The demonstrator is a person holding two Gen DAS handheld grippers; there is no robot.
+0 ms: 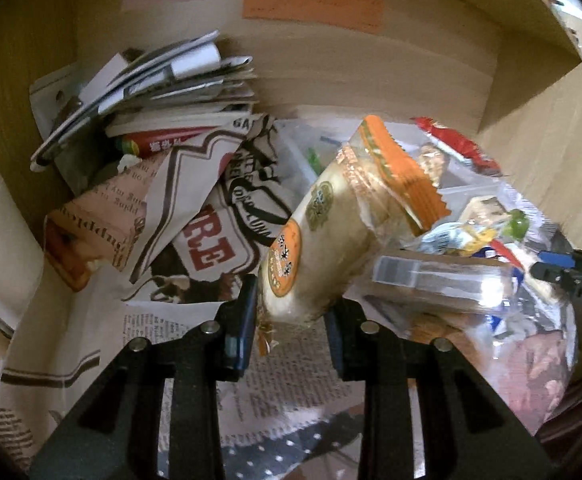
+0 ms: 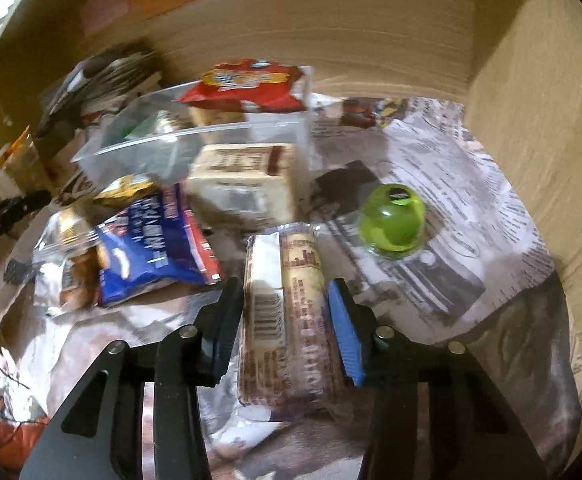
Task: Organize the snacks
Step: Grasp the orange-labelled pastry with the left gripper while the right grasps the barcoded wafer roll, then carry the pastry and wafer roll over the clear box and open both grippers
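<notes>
My left gripper (image 1: 291, 312) is shut on a wrapped cake snack with an orange label (image 1: 323, 236), held tilted above the newspaper-covered desk. My right gripper (image 2: 285, 304) is shut on a brown-and-cream wrapped biscuit bar (image 2: 287, 312), which also shows in the left wrist view (image 1: 431, 280). Ahead of the right gripper stands a clear plastic box (image 2: 195, 136) holding a red snack bag (image 2: 251, 86) and a cream wrapped cake (image 2: 243, 184). A blue snack bag (image 2: 155, 240) lies to the left. A green jelly cup (image 2: 393, 220) sits to the right.
A stack of papers and booklets (image 1: 151, 92) lies at the back left against the wooden wall (image 1: 331, 76). Crumpled newspaper (image 1: 195, 216) covers the desk. A wooden side panel (image 2: 539, 160) bounds the right. Coloured sticky notes (image 1: 311, 4) hang on the back wall.
</notes>
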